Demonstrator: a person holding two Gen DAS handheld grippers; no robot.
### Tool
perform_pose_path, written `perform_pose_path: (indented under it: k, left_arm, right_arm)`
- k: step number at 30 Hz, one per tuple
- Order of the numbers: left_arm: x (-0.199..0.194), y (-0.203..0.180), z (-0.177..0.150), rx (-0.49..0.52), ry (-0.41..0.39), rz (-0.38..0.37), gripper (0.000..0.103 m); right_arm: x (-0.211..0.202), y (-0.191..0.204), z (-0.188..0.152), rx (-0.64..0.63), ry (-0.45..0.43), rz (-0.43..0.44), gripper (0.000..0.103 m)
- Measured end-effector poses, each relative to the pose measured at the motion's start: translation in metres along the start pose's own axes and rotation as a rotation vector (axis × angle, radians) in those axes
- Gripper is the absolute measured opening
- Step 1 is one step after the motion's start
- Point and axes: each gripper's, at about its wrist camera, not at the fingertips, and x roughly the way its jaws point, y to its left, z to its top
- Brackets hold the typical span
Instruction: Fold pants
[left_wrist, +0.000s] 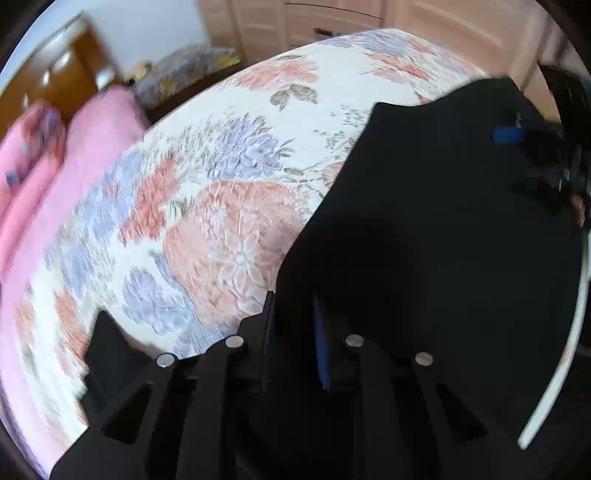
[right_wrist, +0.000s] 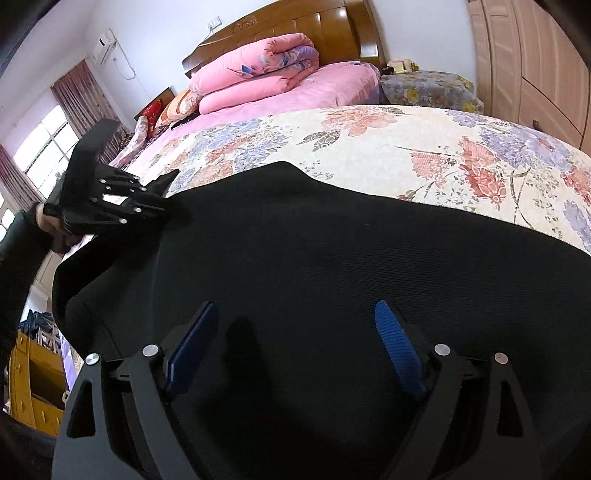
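The black pants (right_wrist: 332, 258) lie spread on a floral bedspread (right_wrist: 369, 147); they also fill the right of the left wrist view (left_wrist: 443, 221). My left gripper (left_wrist: 295, 306) is shut on the pants' left edge, cloth pinched between its blue pads; it shows in the right wrist view (right_wrist: 162, 192) at the pants' far left corner. My right gripper (right_wrist: 295, 314) is open, its blue pads (right_wrist: 395, 343) wide apart just over the near part of the pants. It appears in the left wrist view (left_wrist: 517, 136) at the far right, blurred.
A folded pink quilt (right_wrist: 255, 70) sits on the pink sheet by the wooden headboard (right_wrist: 295, 26). A covered bedside stand (right_wrist: 428, 88) and wardrobe doors (right_wrist: 535, 74) are at the right. A window (right_wrist: 33, 147) is at the left.
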Motion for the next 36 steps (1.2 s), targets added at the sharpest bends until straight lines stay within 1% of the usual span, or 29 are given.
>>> perform_pose_path:
  k: [1, 2, 3, 5, 6, 8, 9, 10, 11, 12, 13, 14, 16, 17, 18, 19, 21, 23, 24, 25, 27, 28, 29, 30, 31, 32, 34, 35, 36]
  left_arm:
    - [-0.002, 0.001, -0.004, -0.015, 0.007, 0.009, 0.031]
    - [-0.003, 0.000, -0.008, -0.022, 0.017, 0.024, 0.042]
    - [-0.004, 0.000, -0.012, -0.030, 0.024, 0.053, 0.058]
    - [-0.007, 0.002, -0.020, -0.066, 0.038, 0.156, 0.081]
    - [-0.013, 0.001, -0.024, -0.079, 0.027, 0.191, 0.082]
    - [-0.028, -0.001, -0.033, -0.110, -0.024, 0.222, 0.082]
    - [-0.042, -0.002, -0.040, -0.141, -0.065, 0.243, 0.083]
    - [-0.053, -0.003, -0.046, -0.168, -0.101, 0.260, 0.083]
    - [-0.073, -0.001, -0.057, -0.216, -0.159, 0.301, 0.086]
    - [-0.091, 0.004, -0.069, -0.267, -0.209, 0.342, 0.092]
    - [-0.109, 0.012, -0.084, -0.336, -0.255, 0.376, 0.095]
    - [-0.121, 0.023, -0.096, -0.393, -0.283, 0.385, 0.099]
    - [-0.145, 0.049, -0.132, -0.565, -0.333, 0.372, 0.101]
    - [-0.154, 0.065, -0.153, -0.676, -0.343, 0.362, 0.101]
    - [-0.158, 0.075, -0.165, -0.747, -0.342, 0.362, 0.101]
    - [-0.162, 0.083, -0.175, -0.804, -0.333, 0.367, 0.101]
    - [-0.163, 0.090, -0.173, -0.834, -0.311, 0.373, 0.101]
    - [-0.159, 0.086, -0.154, -0.791, -0.294, 0.350, 0.101]
    - [-0.148, 0.083, -0.136, -0.762, -0.266, 0.346, 0.101]
    - [-0.135, 0.081, -0.117, -0.736, -0.223, 0.345, 0.101]
    - [-0.096, 0.076, -0.076, -0.693, -0.102, 0.329, 0.101]
    - [-0.076, 0.075, -0.061, -0.670, -0.039, 0.332, 0.100]
    - [-0.054, 0.074, -0.049, -0.648, 0.024, 0.345, 0.092]
    - [-0.036, 0.075, -0.043, -0.642, 0.065, 0.346, 0.081]
    - [-0.023, 0.078, -0.041, -0.648, 0.103, 0.343, 0.074]
    - [-0.010, 0.083, -0.044, -0.670, 0.150, 0.338, 0.053]
    - [-0.013, 0.086, -0.053, -0.702, 0.120, 0.343, 0.023]
    - [-0.021, 0.085, -0.060, -0.705, 0.087, 0.352, 0.017]
    - [-0.033, 0.083, -0.067, -0.720, 0.028, 0.346, 0.009]
  right_arm:
    - [0.000, 0.002, 0.000, -0.009, 0.008, -0.004, 0.087]
    - [0.000, 0.004, 0.000, -0.020, 0.021, -0.017, 0.087]
    - [0.000, 0.006, 0.002, -0.022, 0.031, -0.039, 0.087]
    - [-0.004, 0.012, 0.011, -0.031, 0.032, -0.065, 0.087]
    - [-0.009, 0.015, 0.019, -0.048, 0.004, -0.058, 0.087]
    - [-0.012, 0.021, 0.035, -0.074, -0.031, -0.062, 0.087]
    - [-0.009, 0.023, 0.042, -0.081, -0.032, -0.059, 0.087]
    - [0.002, 0.025, 0.050, -0.099, -0.012, -0.036, 0.087]
    - [0.012, 0.023, 0.053, -0.108, 0.025, -0.012, 0.087]
    - [0.031, 0.018, 0.055, -0.101, 0.092, 0.016, 0.087]
    - [0.047, 0.011, 0.056, -0.078, 0.141, 0.005, 0.089]
    - [0.048, 0.010, 0.057, -0.086, 0.090, 0.007, 0.093]
    - [0.052, 0.014, 0.061, -0.087, 0.119, -0.020, 0.094]
    - [0.047, 0.019, 0.062, -0.084, 0.101, -0.076, 0.094]
    - [0.042, 0.024, 0.062, -0.081, 0.078, -0.107, 0.094]
    - [0.036, 0.033, 0.062, -0.086, 0.047, -0.096, 0.094]
    - [0.028, 0.054, 0.057, -0.104, -0.010, -0.033, 0.094]
    - [0.026, 0.074, 0.050, -0.142, -0.035, -0.025, 0.094]
    - [0.027, 0.084, 0.046, -0.161, -0.040, -0.026, 0.094]
    - [0.028, 0.094, 0.044, -0.171, -0.043, -0.029, 0.094]
    - [0.031, 0.105, 0.036, -0.178, -0.022, -0.017, 0.094]
    - [0.032, 0.109, 0.033, -0.183, -0.011, -0.014, 0.094]
    - [0.030, 0.114, 0.028, -0.191, -0.003, -0.024, 0.094]
    - [0.027, 0.115, 0.023, -0.197, 0.003, -0.032, 0.095]
    - [0.024, 0.114, 0.018, -0.199, 0.006, -0.036, 0.095]
    - [0.019, 0.111, 0.013, -0.200, 0.006, -0.046, 0.095]
    - [0.012, 0.106, 0.008, -0.192, -0.001, -0.064, 0.095]
    - [0.005, 0.100, 0.004, -0.176, -0.010, -0.071, 0.095]
    - [0.002, 0.096, 0.003, -0.162, -0.016, -0.071, 0.095]
